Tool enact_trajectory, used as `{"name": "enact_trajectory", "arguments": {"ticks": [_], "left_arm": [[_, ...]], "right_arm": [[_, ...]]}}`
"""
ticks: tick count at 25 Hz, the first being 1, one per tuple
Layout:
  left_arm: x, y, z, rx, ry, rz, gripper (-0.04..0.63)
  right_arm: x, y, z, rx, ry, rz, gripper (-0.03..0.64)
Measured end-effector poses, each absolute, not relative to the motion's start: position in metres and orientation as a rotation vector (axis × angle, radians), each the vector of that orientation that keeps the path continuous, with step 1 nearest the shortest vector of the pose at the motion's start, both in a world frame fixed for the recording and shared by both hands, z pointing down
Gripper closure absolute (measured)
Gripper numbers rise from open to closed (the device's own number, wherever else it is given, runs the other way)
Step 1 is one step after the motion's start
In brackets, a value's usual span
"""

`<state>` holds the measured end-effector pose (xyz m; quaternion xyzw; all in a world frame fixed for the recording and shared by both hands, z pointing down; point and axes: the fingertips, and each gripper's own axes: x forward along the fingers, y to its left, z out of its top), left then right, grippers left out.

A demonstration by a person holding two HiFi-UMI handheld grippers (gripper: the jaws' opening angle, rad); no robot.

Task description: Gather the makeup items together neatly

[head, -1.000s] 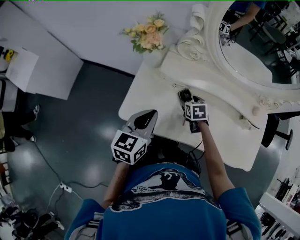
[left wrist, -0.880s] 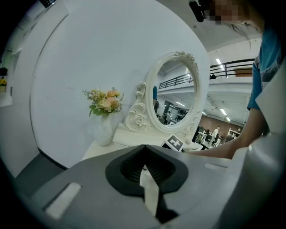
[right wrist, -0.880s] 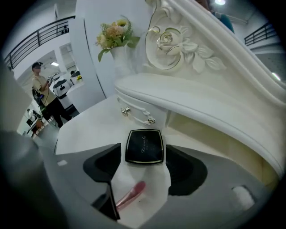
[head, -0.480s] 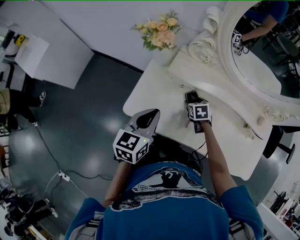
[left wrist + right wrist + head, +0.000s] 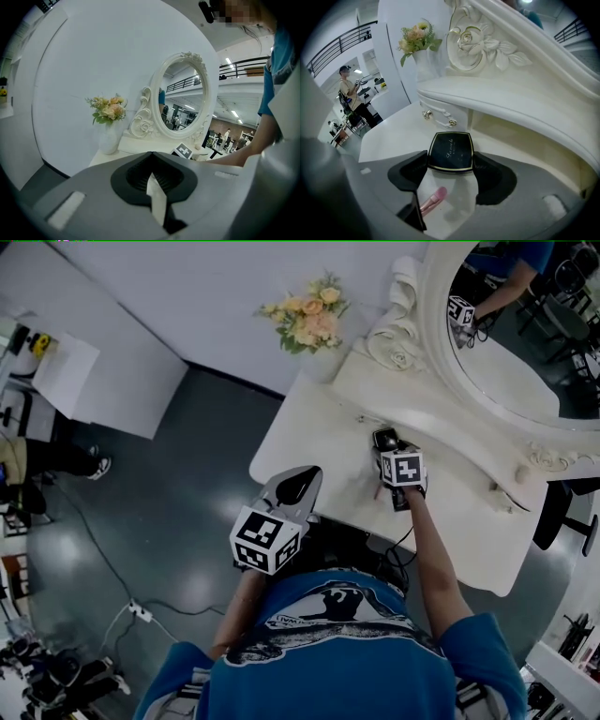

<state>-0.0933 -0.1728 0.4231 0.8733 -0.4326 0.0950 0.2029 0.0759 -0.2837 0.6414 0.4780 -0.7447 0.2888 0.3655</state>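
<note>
1. Right gripper (image 5: 450,159): jaws at medium width, closed onto the near end of a black square compact w/ gold rim (image 5: 451,149), one jaw against each side.
2. The compact lies flat, lid shut, on the white worktop (image 5: 309,437), approx. midway along it & toward the back edge. It sits just in front of the raised white mirror base w/ a small drawer (image 5: 438,117) (two metal knobs).
3. A pink makeup brush (image 5: 433,198) lies on the worktop just frontward of the compact, under the right gripper. Its handle end is hidden behind a jaw.
4. Left gripper (image 5: 151,154): jaws closed tip to tip, nothing in them. It's held at the worktop's front edge nr the left corner, well apart from the compact.
5. Back left corner: white vase of peach & yellow flowers (image 5: 108,138). An oval mirror in ornate white frame (image 5: 525,352) stands along the back edge.
</note>
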Motion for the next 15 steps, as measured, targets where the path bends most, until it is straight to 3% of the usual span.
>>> {"name": "enact_trajectory", "arguments": {"ticks": [15], "left_arm": [[-0.051, -0.168, 0.424, 2.546, -1.012, 0.305, 0.583]], "right_arm": [[0.13, -0.234, 0.605, 1.357, -1.947, 0.747, 0.308]]}}
